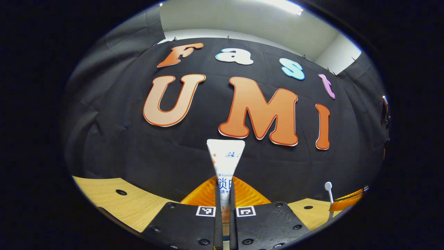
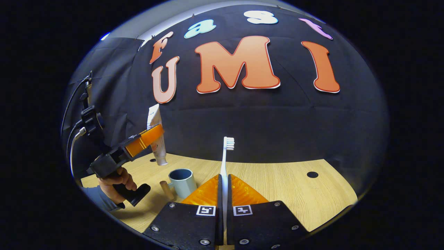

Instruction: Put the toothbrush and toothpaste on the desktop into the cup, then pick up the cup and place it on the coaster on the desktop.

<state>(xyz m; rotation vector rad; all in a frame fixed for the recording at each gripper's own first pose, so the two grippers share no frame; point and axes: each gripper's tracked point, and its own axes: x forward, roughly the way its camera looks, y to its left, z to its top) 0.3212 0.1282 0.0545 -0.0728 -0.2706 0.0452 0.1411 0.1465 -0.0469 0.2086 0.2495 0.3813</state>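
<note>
With the left gripper (image 2: 152, 137) clamping the white toothpaste tube (image 2: 156, 139) above the grey-blue handled cup (image 2: 182, 181) on the wooden desk (image 2: 277, 180) and the right gripper (image 2: 224, 194) pinching the white toothbrush (image 2: 226, 156) upright, step 1 needs both lowered into it.

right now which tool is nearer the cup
Left. The left tool holds the toothpaste upright just above the cup. The right tool, gripping the toothbrush, sits off to the cup's side.

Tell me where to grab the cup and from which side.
Judging by the right gripper view, take the cup across its rim and wall from above, since it stands upright and open on the table. Avoid the handle side on its left; that sticks out low.
</note>
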